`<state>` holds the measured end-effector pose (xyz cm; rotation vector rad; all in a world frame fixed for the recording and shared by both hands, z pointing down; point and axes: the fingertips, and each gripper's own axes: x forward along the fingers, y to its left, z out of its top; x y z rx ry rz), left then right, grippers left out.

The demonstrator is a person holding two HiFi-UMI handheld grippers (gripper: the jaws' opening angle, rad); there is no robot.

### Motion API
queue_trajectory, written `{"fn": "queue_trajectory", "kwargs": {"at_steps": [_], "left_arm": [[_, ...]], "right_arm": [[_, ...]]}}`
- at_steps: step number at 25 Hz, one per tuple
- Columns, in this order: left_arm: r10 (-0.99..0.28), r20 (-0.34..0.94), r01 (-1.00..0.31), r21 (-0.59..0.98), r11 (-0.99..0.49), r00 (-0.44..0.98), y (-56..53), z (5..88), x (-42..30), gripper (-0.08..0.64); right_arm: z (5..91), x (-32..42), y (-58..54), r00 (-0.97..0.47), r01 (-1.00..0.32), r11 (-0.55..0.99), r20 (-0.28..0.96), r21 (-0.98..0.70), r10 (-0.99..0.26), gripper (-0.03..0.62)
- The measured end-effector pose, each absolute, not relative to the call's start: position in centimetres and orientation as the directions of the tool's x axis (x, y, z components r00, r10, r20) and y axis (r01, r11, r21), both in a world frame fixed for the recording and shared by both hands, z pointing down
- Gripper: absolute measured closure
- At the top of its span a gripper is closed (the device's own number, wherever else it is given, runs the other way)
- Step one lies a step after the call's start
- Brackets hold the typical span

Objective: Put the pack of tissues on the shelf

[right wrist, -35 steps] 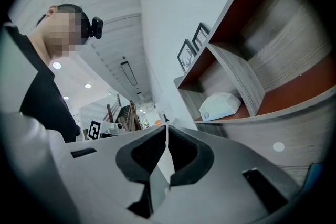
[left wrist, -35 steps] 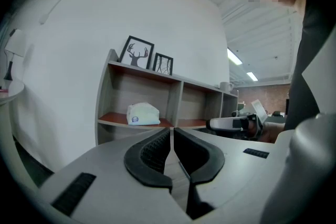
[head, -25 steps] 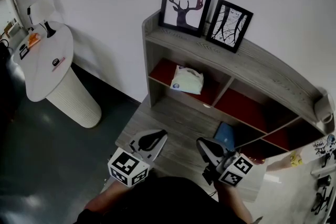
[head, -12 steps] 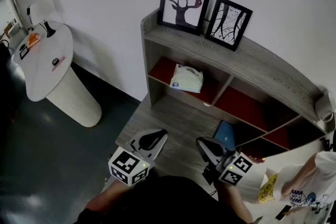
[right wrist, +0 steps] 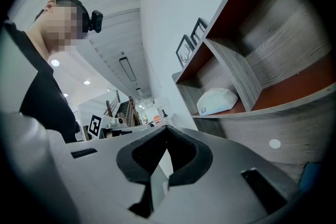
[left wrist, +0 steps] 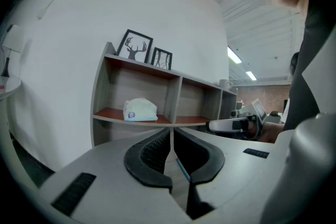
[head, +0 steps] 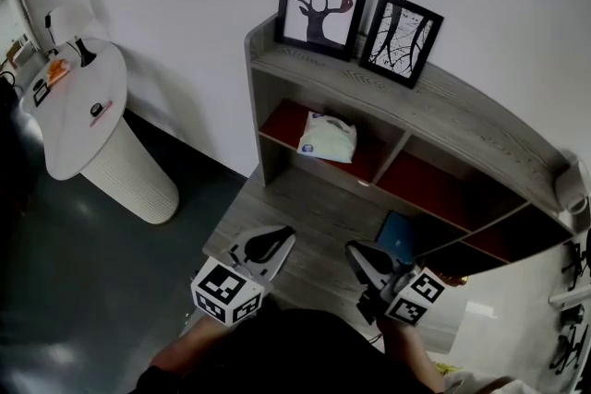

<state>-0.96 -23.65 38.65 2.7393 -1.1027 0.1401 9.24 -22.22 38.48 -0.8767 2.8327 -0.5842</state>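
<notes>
The pack of tissues [head: 328,139] lay in the left, red-floored compartment of the shelf [head: 462,120]. The left claw [head: 280,236] and right claw [head: 354,251] were pressed together, empty, in front of it.

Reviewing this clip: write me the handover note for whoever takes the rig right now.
Left claw: shut, empty, held low in front of the shelf.
Right claw: shut, empty, level with the left one.
Tissues: lying in the shelf's upper-left compartment, on its red floor; neither claw touches them.
Done: the tissues are on the shelf.
Left: nothing obvious for the task; probably just keep both claws away from the shelf.
</notes>
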Motion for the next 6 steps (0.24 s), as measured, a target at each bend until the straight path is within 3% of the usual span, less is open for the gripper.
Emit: {"fn": "queue_trajectory", "kwargs": {"at_steps": [6], "left_arm": [[-0.678,0.161,-0.697,0.139,-0.704,0.717,-24.11,38.82,-1.05,0.528]], "right_arm": [[38.47,9.27,-22.7,-0.828,-0.511,0.768,-0.018,-0.386,-0.56,0.575]]}}
